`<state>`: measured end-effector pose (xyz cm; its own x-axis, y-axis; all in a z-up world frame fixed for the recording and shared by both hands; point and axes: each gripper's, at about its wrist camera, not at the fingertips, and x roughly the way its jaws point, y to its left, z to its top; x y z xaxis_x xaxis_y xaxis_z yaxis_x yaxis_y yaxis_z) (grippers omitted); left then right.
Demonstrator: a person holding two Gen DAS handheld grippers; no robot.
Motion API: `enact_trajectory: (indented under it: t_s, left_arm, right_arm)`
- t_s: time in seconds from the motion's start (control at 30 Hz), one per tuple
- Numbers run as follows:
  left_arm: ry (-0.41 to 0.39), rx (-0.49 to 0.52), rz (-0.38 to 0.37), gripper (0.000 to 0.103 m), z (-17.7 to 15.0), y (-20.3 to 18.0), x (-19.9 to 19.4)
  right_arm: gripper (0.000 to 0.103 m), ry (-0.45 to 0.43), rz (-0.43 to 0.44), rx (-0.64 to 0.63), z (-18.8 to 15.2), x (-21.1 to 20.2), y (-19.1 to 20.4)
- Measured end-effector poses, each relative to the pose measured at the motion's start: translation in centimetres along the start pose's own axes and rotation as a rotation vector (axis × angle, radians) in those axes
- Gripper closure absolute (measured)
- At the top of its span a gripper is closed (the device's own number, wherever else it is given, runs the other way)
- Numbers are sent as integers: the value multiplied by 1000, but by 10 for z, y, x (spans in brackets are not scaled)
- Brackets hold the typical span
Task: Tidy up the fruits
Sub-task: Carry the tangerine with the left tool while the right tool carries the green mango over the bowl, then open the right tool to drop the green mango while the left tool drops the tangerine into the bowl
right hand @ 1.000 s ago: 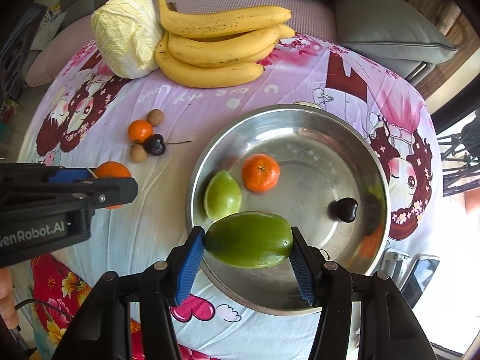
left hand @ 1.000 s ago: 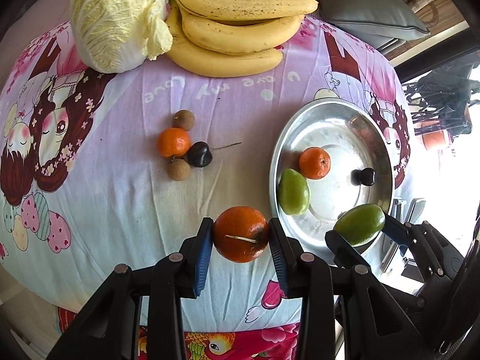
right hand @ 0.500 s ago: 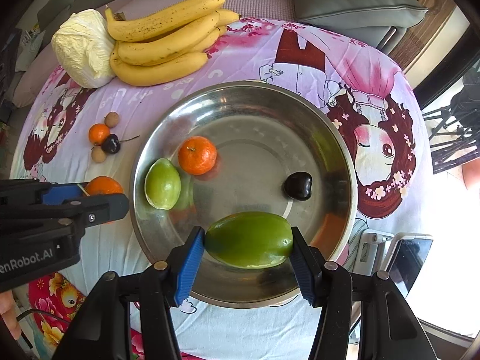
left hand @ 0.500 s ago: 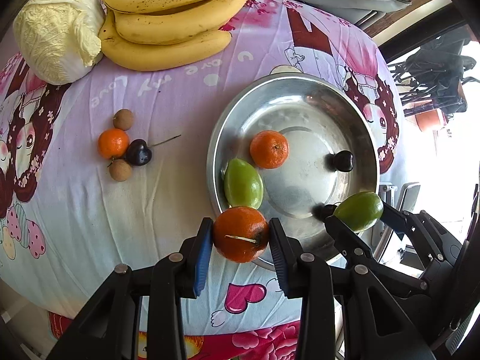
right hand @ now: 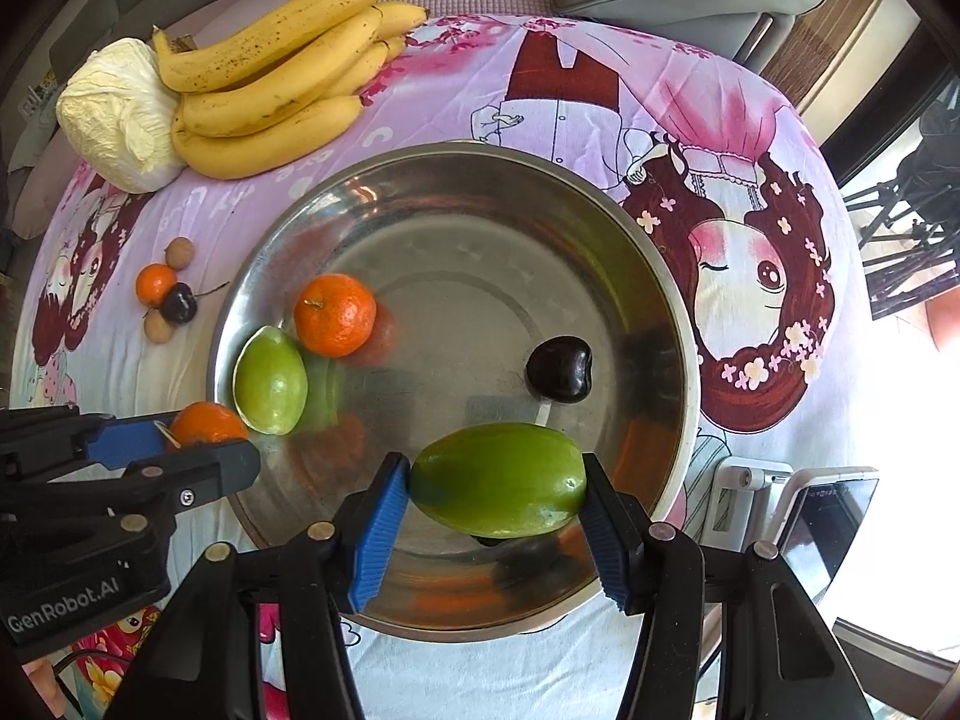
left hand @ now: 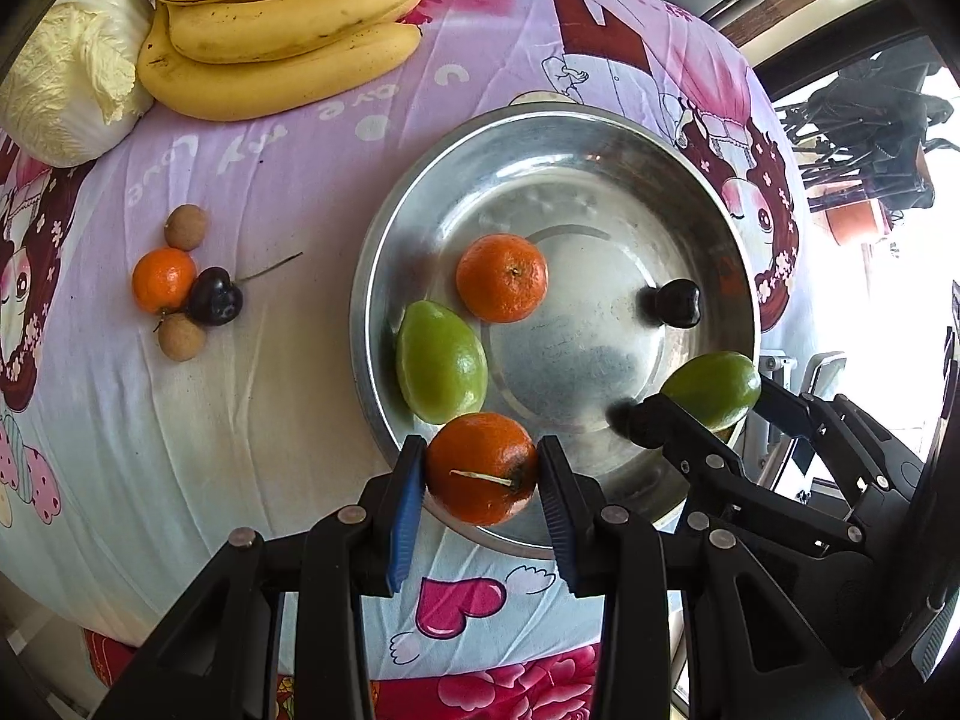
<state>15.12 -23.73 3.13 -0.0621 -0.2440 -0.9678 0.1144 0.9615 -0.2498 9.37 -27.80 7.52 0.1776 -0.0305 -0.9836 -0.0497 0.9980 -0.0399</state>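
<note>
Inside the bowl (right hand: pixel 672 276) lay a tangerine (right hand: pixel 334 315), a cherry (right hand: pixel 559 369) to its right; bananas (right hand: pixel 270 90) sat behind it (my claws hung over its near rim).

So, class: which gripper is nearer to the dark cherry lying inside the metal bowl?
Right. The right gripper, shut on a green fruit, sits just in front of the cherry. The left gripper, holding an orange, is at the bowl's near-left rim, farther away.

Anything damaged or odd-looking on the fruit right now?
The orange tangerine clamped in the left gripper has a dark blotch on its skin near the right finger, and a pale stem-like sliver lies across its face. The oval green fruit in the right gripper looks clean. Nothing spilled.
</note>
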Motion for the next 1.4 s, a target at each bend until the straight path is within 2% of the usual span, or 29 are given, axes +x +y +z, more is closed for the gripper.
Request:
enact_trajectory:
  t_s: [0.47, 1.03, 1.3, 1.4]
  left_arm:
    - [50, 16, -17, 64, 9, -13, 29]
    - [94, -1, -39, 65, 13, -3, 50]
    - [88, -15, -55, 60, 10, 5, 43]
    - [77, -25, -63, 57, 9, 6, 37]
  right_arm:
    - [44, 31, -3, 12, 8, 23, -13]
    - [44, 61, -18, 4, 15, 47, -10]
    - [43, 64, -29, 3, 14, 47, -1]
    - [39, 43, -40, 1, 15, 38, 2]
